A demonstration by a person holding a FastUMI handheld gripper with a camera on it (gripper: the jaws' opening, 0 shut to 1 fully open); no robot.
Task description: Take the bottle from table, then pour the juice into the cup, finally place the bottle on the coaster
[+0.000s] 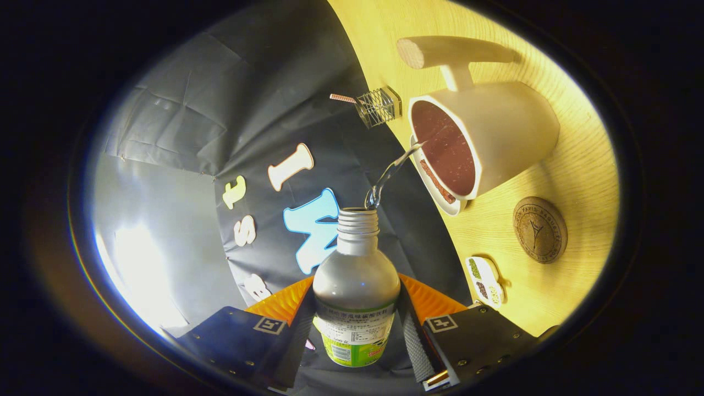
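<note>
**Pouring into the cup**

Gripper (356,335) clamped on bottle (356,286), both fingers pressing its label; neck tipped toward cup (484,137) just beyond, clear stream arcing in; coaster (539,229) beside cup on table (577,165), next stop once uprighted.

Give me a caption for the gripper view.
Gripper clamps the tilted bottle, pouring a clear stream into the cup.
</note>
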